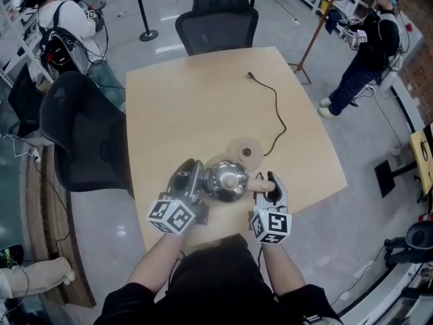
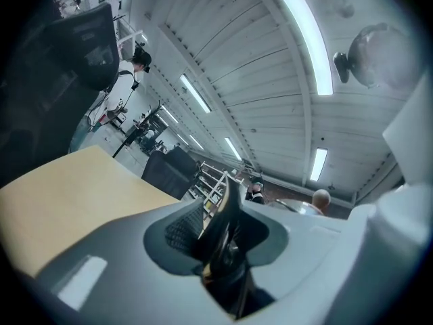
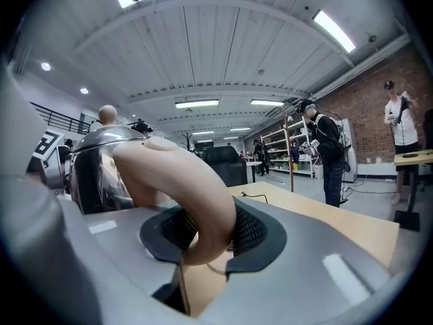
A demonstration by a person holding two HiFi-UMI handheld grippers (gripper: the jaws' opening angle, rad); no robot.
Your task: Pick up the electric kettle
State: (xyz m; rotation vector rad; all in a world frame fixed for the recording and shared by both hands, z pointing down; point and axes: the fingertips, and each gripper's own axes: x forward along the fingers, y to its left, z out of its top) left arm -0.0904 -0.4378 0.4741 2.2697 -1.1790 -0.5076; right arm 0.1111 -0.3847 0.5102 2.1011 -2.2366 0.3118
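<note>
Head view: left claw [image 1: 200, 181] and right claw [image 1: 268, 183] clench the kettle [image 1: 226, 179] over a tan table [image 1: 196, 100] beside black chairs [image 1: 218, 20].

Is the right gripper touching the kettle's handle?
Touching. The right gripper view shows the right gripper clamping the beige handle between its jaws.

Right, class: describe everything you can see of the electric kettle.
The kettle is a shiny, domed metal pot with a round lid knob and a curved beige handle. It is upright by the table's nearest edge, off its round base, which lies just beyond. The right gripper clamps the handle in its jaws; the left gripper pinches a thin dark part on the opposite side.
</note>
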